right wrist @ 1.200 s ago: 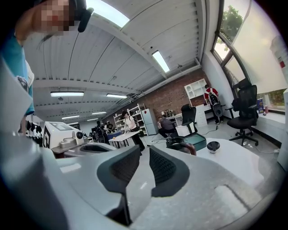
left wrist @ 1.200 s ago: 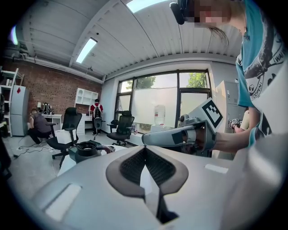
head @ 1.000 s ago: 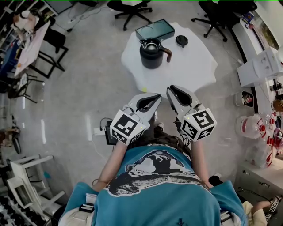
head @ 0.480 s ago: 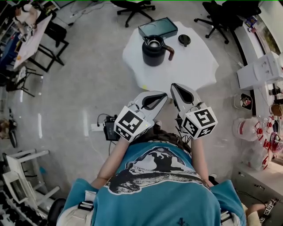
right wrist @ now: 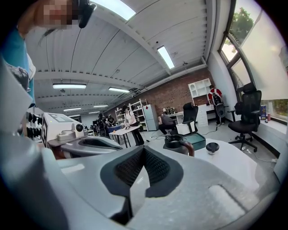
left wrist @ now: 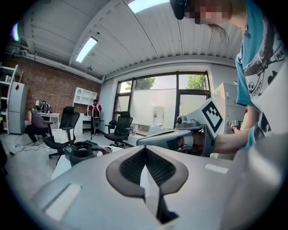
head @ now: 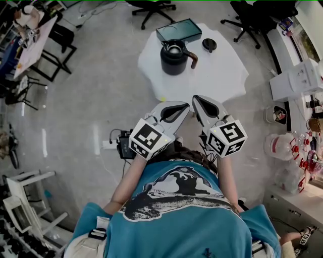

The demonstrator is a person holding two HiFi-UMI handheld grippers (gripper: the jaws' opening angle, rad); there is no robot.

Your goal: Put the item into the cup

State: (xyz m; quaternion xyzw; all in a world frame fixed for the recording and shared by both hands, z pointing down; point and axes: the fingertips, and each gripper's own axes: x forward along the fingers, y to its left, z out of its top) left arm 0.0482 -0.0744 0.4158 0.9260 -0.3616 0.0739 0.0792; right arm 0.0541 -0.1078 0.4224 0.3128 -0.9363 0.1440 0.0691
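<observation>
A dark cup [head: 174, 56] with a brown handle stands open-topped on the white table [head: 222, 75]. Its round black lid [head: 209, 45] lies to the right. A tiny yellow-green item [head: 163, 99] sits at the table's near edge. My left gripper [head: 186, 106] and right gripper [head: 196, 100] are held side by side in front of the person's chest, just short of that edge, both shut and empty. In the left gripper view, the cup [left wrist: 83, 150] is left of the shut gripper [left wrist: 145, 149]. From the right gripper [right wrist: 144, 150], the cup [right wrist: 177, 143] and lid [right wrist: 212, 147] lie ahead.
A dark green flat box [head: 178, 31] lies on the table behind the cup. Office chairs [head: 151, 6] stand beyond the table. A power strip and black device [head: 121, 146] lie on the floor at left. White cabinets [head: 298, 80] and a water bottle [head: 285, 146] line the right side.
Both grippers have drifted slightly right and toward the table's near edge, staying shut and empty. The objects on the table have not moved.
</observation>
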